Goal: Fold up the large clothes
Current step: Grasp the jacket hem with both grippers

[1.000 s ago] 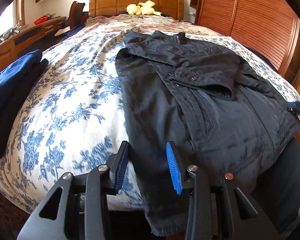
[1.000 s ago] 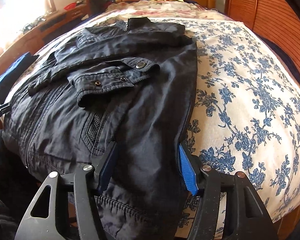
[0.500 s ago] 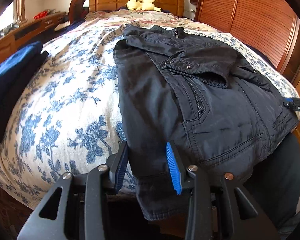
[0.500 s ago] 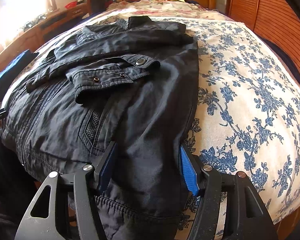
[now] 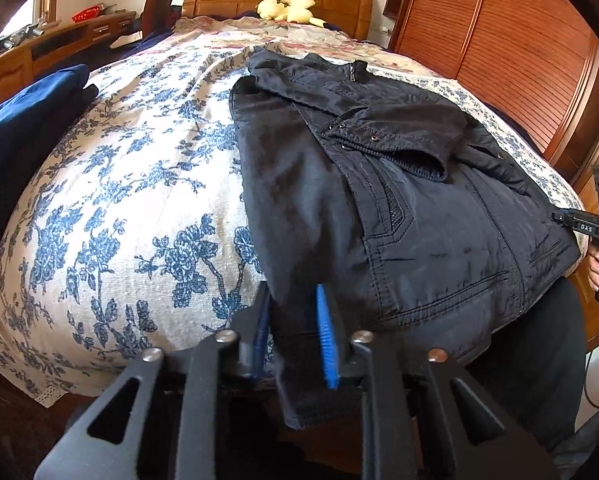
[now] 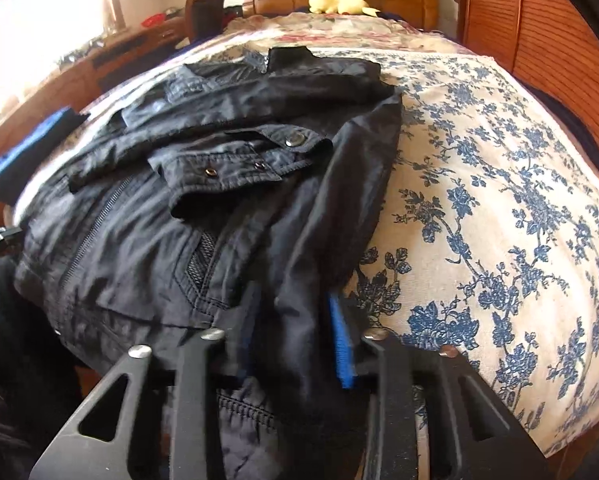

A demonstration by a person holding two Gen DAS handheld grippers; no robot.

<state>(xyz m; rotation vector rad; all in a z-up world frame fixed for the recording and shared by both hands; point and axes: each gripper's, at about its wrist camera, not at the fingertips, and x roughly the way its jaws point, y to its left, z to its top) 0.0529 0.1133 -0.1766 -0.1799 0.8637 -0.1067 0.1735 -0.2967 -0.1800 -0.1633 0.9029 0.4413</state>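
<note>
A black jacket (image 5: 419,220) lies flat on the bed, collar toward the headboard, both sleeves folded across its front. My left gripper (image 5: 293,320) is at the hem's left corner. Its jaws are closing, and the blue pads pinch a bunched fold of jacket fabric. In the right wrist view the jacket (image 6: 179,240) fills the left half. My right gripper (image 6: 295,332) is at the hem's right corner, jaws closing on a gathered ridge of the cloth. The right gripper's body (image 5: 587,228) and a hand show at the left wrist view's right edge.
The bed has a blue floral cover (image 5: 119,200) and a yellow plush toy (image 5: 287,8) by the wooden headboard. Folded blue cloth (image 5: 27,120) lies at the bed's left edge. A slatted wardrobe (image 5: 519,60) stands on the right and a desk (image 5: 59,40) on the left.
Both pairs of jaws have narrowed onto the jacket's hem corners, and the fabric is now bunched between the pads. The hands have hardly shifted.
</note>
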